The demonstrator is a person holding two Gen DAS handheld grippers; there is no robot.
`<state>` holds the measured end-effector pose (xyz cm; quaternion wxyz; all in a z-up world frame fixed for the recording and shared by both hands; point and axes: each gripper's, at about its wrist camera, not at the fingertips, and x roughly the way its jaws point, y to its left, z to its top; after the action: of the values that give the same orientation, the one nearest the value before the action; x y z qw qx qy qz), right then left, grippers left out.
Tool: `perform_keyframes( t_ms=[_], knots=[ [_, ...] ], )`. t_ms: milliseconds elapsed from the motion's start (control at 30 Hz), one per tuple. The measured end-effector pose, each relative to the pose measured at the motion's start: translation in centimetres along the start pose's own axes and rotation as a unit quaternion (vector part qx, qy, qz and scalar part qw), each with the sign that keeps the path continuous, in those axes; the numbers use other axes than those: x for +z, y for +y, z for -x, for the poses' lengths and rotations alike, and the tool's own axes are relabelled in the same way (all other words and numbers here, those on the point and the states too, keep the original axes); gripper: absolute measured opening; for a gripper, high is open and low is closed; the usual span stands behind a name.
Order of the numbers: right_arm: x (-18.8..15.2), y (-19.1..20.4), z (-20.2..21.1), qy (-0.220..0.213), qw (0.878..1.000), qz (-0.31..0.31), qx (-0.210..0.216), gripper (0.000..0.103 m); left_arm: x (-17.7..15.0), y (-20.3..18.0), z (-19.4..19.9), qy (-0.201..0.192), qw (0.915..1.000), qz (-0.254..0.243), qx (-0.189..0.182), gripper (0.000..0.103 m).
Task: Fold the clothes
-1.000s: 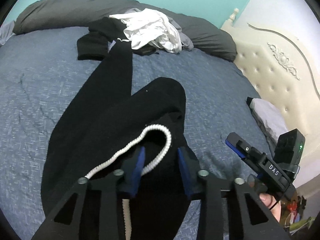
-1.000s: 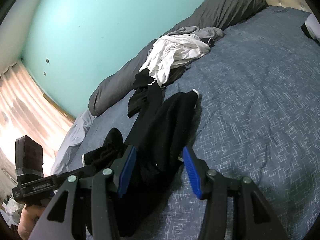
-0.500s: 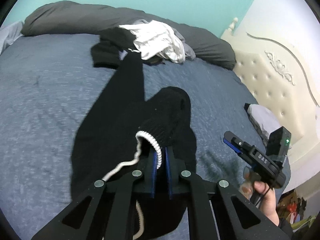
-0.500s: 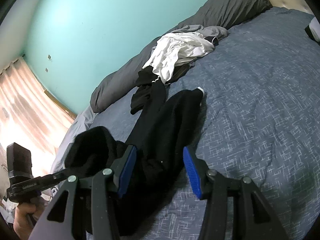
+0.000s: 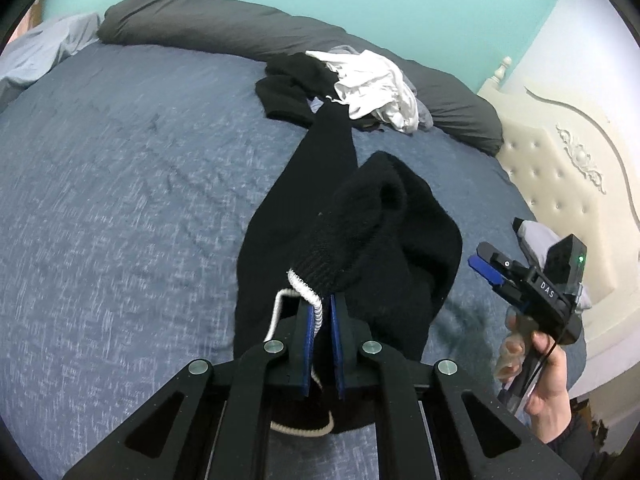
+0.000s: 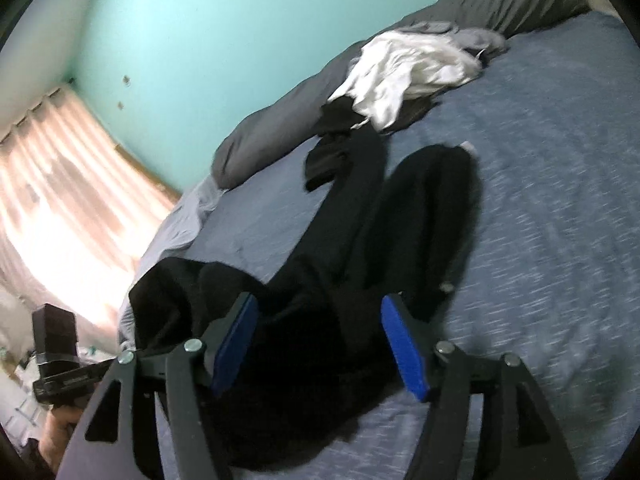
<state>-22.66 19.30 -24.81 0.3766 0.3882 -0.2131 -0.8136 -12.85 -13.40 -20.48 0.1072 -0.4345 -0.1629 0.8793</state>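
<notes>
Black sweatpants (image 5: 320,184) lie lengthwise on the blue bedspread (image 5: 120,200), legs pointing toward the pillows. My left gripper (image 5: 322,308) is shut on the waistband and its white drawstring (image 5: 304,290), lifting that end off the bed. The pants also show in the right wrist view (image 6: 400,208). My right gripper (image 6: 320,344) is open, its blue pads either side of the bunched waist end, just above it. It also shows at the right of the left wrist view (image 5: 486,270).
A pile of white (image 5: 376,84) and black clothes (image 5: 292,88) lies near long grey pillows (image 5: 224,28) at the bed's far side. A cream tufted headboard (image 5: 560,168) stands on the right. A curtained bright window (image 6: 60,184) is at the left.
My left gripper closed on the waistband and drawstring, then lifted and pulled it back. The right gripper stayed open and moved closer over the waist end.
</notes>
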Motion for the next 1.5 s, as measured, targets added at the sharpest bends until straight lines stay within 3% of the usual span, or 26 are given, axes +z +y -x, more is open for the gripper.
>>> perform_keyframes(
  t_ms=[167, 367, 433, 467, 500, 567, 600, 833, 1033, 1333, 1500],
  knots=[
    [-1.9, 1.7, -1.9, 0.051, 0.998, 0.028, -0.002, 0.069, -0.7, 1.2, 1.0, 0.003, 1.0000, 0.000, -0.005, 0.009],
    [-3.6, 4.2, -2.6, 0.073, 0.996, 0.053, 0.020, 0.069, -1.4, 2.0, 1.9, 0.004, 0.9999, 0.001, -0.014, 0.008],
    [-3.7, 5.1, -2.8, 0.078, 0.994, 0.069, 0.025, 0.054, -1.5, 2.1, 2.2, 0.003, 0.9999, 0.001, -0.017, 0.008],
    [-3.8, 5.5, -2.9, 0.082, 0.993, 0.075, 0.024, 0.030, -1.6, 2.2, 2.4, 0.003, 0.9998, 0.002, -0.018, 0.008],
    [-3.7, 5.9, -3.1, 0.087, 0.993, 0.081, 0.023, 0.019, -1.6, 2.2, 2.7, 0.001, 0.9998, 0.003, -0.020, 0.008],
    [-3.5, 7.0, -3.0, 0.089, 0.990, 0.106, 0.016, 0.005, -1.7, 2.1, 3.3, -0.003, 0.9997, 0.003, -0.023, 0.008],
    [-3.4, 7.4, -2.9, 0.091, 0.989, 0.118, 0.009, 0.003, -1.7, 2.1, 3.6, -0.005, 0.9997, 0.003, -0.025, 0.007],
    [-0.3, 9.9, 3.9, 0.037, 0.989, 0.144, 0.005, 0.003, -1.0, 2.4, 6.1, -0.028, 0.9993, 0.001, -0.025, 0.003],
    [-0.7, 10.7, 8.7, 0.049, 0.981, 0.188, -0.011, 0.003, -1.0, 2.6, 6.7, -0.029, 0.9992, 0.003, -0.027, 0.003],
    [-7.6, 8.5, 8.4, 0.177, 0.957, 0.225, -0.040, 0.003, -1.6, 4.4, 7.2, -0.015, 0.9983, 0.044, -0.034, 0.005],
    [-10.1, 6.2, 8.4, 0.229, 0.944, 0.226, -0.069, 0.003, -1.5, 5.0, 7.4, -0.019, 0.9978, 0.056, -0.032, 0.018]
  ],
)
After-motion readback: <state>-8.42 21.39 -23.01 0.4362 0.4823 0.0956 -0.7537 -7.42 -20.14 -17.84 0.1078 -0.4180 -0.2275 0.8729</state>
